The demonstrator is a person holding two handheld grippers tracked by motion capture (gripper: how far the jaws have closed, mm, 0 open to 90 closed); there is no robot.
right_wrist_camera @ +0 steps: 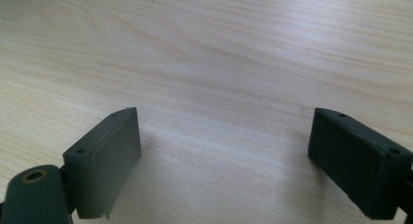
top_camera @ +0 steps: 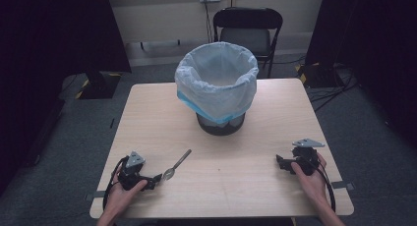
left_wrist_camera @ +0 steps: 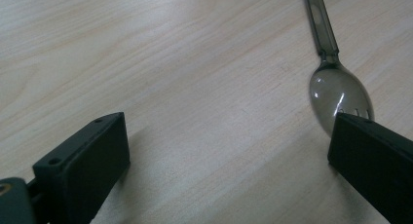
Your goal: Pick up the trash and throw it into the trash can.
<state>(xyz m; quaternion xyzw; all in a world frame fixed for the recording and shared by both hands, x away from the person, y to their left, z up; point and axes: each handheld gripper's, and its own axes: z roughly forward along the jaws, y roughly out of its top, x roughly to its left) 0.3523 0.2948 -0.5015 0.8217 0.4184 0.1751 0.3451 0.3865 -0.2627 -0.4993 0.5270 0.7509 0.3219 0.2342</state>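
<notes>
Left gripper (top_camera: 156, 179) gapes beside a spork (top_camera: 177, 164) (bowl touching one jaw) on the table (top_camera: 231, 186); right gripper (top_camera: 280, 162) also gapes, empty

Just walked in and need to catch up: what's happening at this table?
A person sits at a wooden table with a gripper in each hand. The left gripper, jaws open, is right beside the bowl of a clear plastic spork lying on the table, not gripping it. The right gripper rests open over bare wood. A bin lined with a pale bag stands at the far middle.
</notes>
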